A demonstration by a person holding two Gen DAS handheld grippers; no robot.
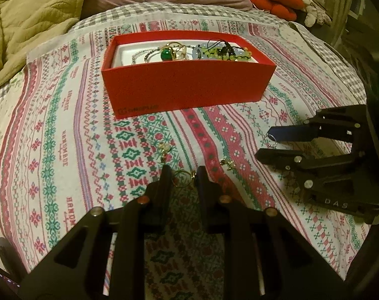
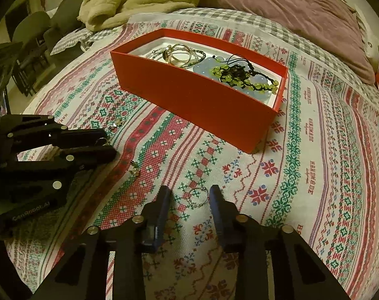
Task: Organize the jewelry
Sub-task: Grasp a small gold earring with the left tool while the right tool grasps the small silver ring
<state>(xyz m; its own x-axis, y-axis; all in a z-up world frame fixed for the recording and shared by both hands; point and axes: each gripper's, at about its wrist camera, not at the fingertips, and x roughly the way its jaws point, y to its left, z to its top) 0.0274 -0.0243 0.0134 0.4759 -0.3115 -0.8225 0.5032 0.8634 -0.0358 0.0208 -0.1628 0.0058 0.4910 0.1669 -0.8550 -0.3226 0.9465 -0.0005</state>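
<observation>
Jewelry is in two places: much of it already lies inside the red box (image 1: pixel 187 75) in the middle of the patterned bedspread (image 1: pixel 64 137) — a gold bangle with a green stone (image 1: pixel 167 54) at the box's left end, green bead bracelets (image 2: pixel 237 75) at its right end — and a few small pieces are loose on the cloth between the box and the near edge of the bed. The relation that matters most is at the left gripper (image 1: pixel 183 176): a gold hoop earring (image 1: pixel 183 176) sits exactly between its two fingers, which are close on both sides of it, though I cannot tell if they already pinch it or only frame it. From there the box lies straight ahead, with its long side across the gripper's line. The right gripper (image 2: pixel 190 197) stands with fingers apart around a thin hoop with small pearls (image 2: pixel 198 198), which lies flat on the cloth in the gap, not touched — the box is ahead of it and a little to the right, its long axis running diagonally away. Two more loose pieces, a pale bead earring (image 1: pixel 164 150) and a small dark-and-gold charm (image 1: pixel 227 163), lie just beyond the left fingertips, nearer to the left gripper than to the right. My judgement: each gripper needs to close on its own hoop, then lift and carry it forward over the near wall of the box.
</observation>
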